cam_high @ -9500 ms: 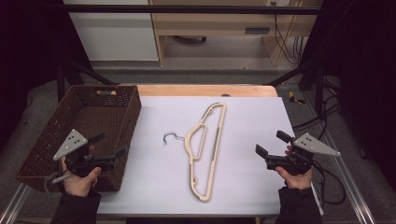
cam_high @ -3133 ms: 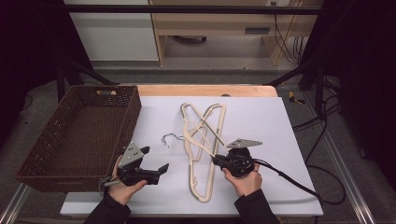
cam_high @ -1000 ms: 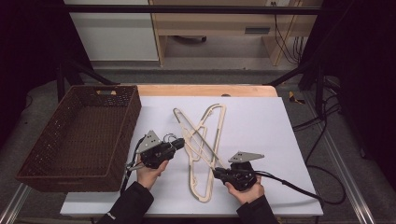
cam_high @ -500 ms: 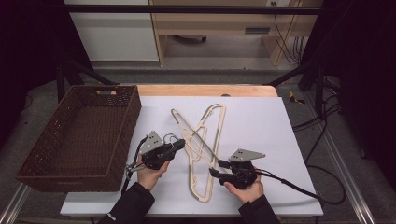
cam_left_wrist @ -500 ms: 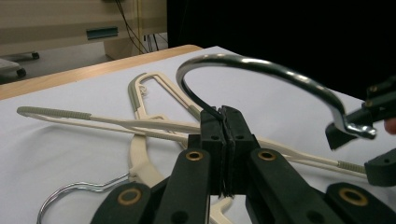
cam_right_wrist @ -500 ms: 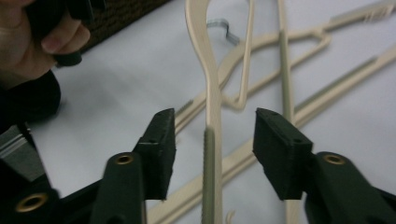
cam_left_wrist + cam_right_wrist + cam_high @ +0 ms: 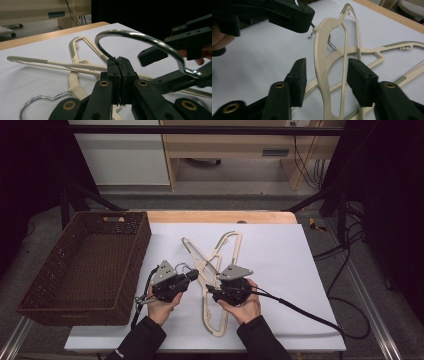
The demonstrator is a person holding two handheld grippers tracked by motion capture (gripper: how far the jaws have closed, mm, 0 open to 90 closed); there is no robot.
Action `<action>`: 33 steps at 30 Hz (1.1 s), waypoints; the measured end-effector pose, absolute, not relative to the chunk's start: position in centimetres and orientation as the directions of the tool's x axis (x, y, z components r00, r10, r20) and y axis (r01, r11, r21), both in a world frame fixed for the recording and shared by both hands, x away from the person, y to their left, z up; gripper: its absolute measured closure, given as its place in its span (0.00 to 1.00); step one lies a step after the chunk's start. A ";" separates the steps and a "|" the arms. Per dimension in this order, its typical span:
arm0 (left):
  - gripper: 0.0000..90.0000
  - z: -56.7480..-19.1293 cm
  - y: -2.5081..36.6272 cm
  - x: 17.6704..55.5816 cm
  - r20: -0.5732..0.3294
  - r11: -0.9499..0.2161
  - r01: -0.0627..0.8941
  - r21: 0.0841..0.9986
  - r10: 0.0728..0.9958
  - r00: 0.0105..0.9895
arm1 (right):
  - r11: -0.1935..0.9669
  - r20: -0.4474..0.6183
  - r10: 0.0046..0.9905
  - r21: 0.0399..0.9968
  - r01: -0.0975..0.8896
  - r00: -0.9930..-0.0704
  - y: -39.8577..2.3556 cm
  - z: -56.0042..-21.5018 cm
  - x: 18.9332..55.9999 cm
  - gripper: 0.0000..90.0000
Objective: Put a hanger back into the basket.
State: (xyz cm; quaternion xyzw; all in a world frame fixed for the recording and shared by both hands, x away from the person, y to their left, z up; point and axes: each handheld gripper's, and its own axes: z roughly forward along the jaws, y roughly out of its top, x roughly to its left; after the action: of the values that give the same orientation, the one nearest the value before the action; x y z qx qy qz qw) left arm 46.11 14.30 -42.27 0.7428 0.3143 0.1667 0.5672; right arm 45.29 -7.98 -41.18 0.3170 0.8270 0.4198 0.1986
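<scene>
Two cream plastic hangers (image 7: 212, 270) lie crossed mid-tabletop (image 7: 290, 270) (white, matte). Left hand-held gripper (image 7: 119, 65) pinches one's chrome hook (image 7: 140, 40); right hand-held gripper (image 7: 325, 75), half-open, straddles a textured arm, jaws just closing.

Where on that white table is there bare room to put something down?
Free: the white table right of the two crossed cream plastic hangers, up to its right edge, and the strip between the brown wicker basket and the hangers' upper ends. The basket's inside is bare too. Crowded: the middle, around both grippers.
</scene>
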 end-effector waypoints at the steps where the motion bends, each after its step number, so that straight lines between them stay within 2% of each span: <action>1: 0.98 -42.3 14.3 46.1 -0.111 -0.159 0.279 0.947 0.654 0.748 | 0.456 -0.067 0.687 0.815 0.357 -0.724 -7.8 -41.4 45.6 0.62; 6: 0.97 -42.2 14.1 46.0 -0.111 -0.169 0.284 0.944 0.647 0.754 | 0.487 -0.071 0.672 0.792 0.368 -0.737 -6.9 -42.2 46.1 0.85; 9: 0.93 -41.9 14.3 45.9 -0.131 -0.150 0.289 0.946 0.637 0.760 | 0.517 -0.115 0.663 0.784 0.342 -0.739 -7.0 -42.1 45.8 0.88; 12: 0.83 -41.1 14.7 45.6 -0.133 -0.147 0.287 0.947 0.635 0.761 | 0.532 -0.151 0.663 0.785 0.319 -0.733 -7.4 -41.8 45.7 0.89; 19: 0.39 -39.2 16.2 44.4 -0.055 -0.228 0.263 0.937 0.648 0.759 | 0.565 -0.228 0.651 0.782 0.261 -0.724 -8.8 -39.9 45.6 0.96; 21: 0.29 -38.7 16.6 44.1 -0.038 -0.247 0.263 0.933 0.658 0.752 | 0.544 -0.194 0.649 0.795 0.270 -0.736 -9.4 -39.3 45.8 0.96; 25: 0.19 -37.5 17.4 43.8 -0.036 -0.273 0.280 0.920 0.654 0.756 | 0.558 -0.201 0.622 0.791 0.249 -0.757 -10.4 -38.3 45.7 0.96; 27: 0.15 -37.0 17.5 43.6 -0.030 -0.294 0.280 0.914 0.639 0.769 | 0.547 -0.159 0.580 0.803 0.237 -0.799 -10.9 -37.8 45.5 0.96; 29: 0.13 -36.6 17.5 43.4 -0.017 -0.326 0.281 0.903 0.626 0.779 | 0.524 -0.105 0.531 0.820 0.228 -0.841 -11.5 -37.3 45.2 0.96; 33: 0.12 -36.3 16.9 43.1 0.021 -0.397 0.268 0.878 0.591 0.806 | 0.529 -0.076 0.439 0.827 0.189 -0.895 -11.8 -36.7 44.1 0.96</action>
State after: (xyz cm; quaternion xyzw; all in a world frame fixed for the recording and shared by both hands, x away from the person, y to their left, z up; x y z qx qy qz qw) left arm 43.09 16.90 -36.30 0.8187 0.2624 0.1676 0.4825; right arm 44.11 -11.83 -36.70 0.1821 0.8632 0.4499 0.1389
